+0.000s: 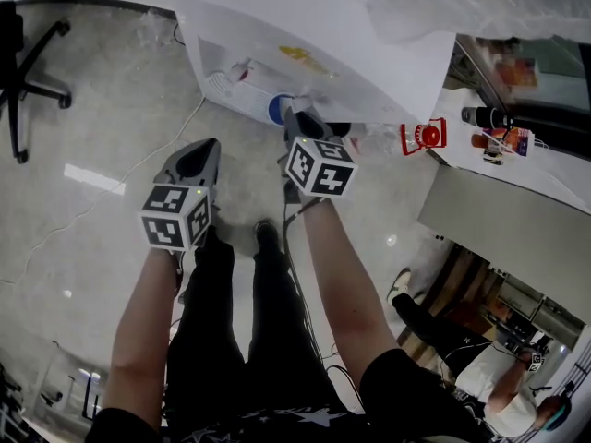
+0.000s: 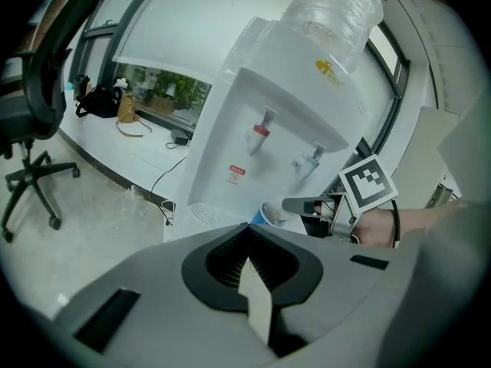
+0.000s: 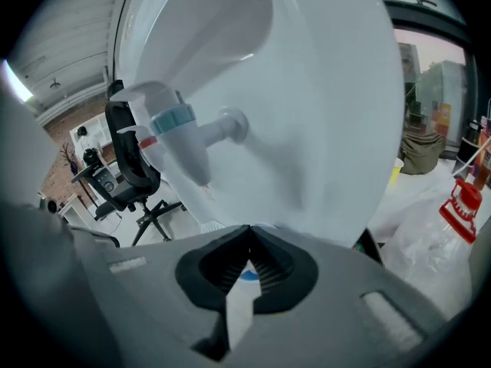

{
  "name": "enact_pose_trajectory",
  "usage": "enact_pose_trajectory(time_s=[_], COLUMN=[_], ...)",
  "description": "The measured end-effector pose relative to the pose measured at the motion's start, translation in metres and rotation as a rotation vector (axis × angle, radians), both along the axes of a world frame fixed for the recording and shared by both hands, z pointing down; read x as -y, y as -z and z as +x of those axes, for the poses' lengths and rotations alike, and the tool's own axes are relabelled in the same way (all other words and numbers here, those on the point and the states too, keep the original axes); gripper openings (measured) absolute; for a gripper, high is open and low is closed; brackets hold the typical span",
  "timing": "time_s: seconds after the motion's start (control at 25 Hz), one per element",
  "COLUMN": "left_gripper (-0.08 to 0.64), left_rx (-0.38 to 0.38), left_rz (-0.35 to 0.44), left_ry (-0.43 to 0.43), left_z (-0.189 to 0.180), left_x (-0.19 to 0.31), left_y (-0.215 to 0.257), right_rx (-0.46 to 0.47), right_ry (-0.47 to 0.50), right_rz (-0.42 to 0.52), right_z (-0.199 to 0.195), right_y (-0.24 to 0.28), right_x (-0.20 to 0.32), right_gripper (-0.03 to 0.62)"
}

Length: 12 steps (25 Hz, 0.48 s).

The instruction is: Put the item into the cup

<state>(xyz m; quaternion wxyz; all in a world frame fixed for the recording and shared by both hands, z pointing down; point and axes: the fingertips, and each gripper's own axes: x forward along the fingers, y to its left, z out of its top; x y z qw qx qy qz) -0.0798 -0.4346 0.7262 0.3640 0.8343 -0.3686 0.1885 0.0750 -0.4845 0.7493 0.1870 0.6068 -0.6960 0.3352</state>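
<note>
**Cup at the dispenser, filling step in hand**

Closest to you, your right gripper [image 3: 247, 251] has its jaws drawn together. A sliver of blue and white shows between the pads. From the left gripper view, that looks like the wall of the blue cup [image 2: 270, 214], pinched at the gripper's tips. Your left gripper [image 2: 247, 232] is also closed, but nothing is between its jaws. It hangs low, back from the right one and pointing the same way.

The cup sits just ahead of your right gripper, low in the recess of the white water dispenser [image 2: 253, 90]. The blue tap [image 3: 184, 125] is above and slightly left of the right gripper's tips, and the red tap [image 2: 261, 133] is further left. No separate item shows in either gripper, so I judge that what goes into the cup comes from the dispenser. The step in hand is lining the cup up. Whether anything is already in the cup, I cannot tell.

Next, you probably need the cup mouth level and directly under the spout. Your free left gripper can then press the tap while the right holds the cup steady.
</note>
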Motion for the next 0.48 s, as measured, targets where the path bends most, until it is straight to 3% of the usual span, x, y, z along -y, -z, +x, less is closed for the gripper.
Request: enact_pose_trajectory(time_s=[0.48], left_gripper=[0.005], left_rx=[-0.002], left_rz=[-0.017], left_ry=[0.014], left_z=[0.0003], left_x=[0.0032], left_y=[-0.0067], right_rx=[-0.055], right_ry=[0.037], right_rz=[-0.021], right_z=[-0.0004], right_y=[-0.0105], right_x=[0.0010], right_gripper=[0.003])
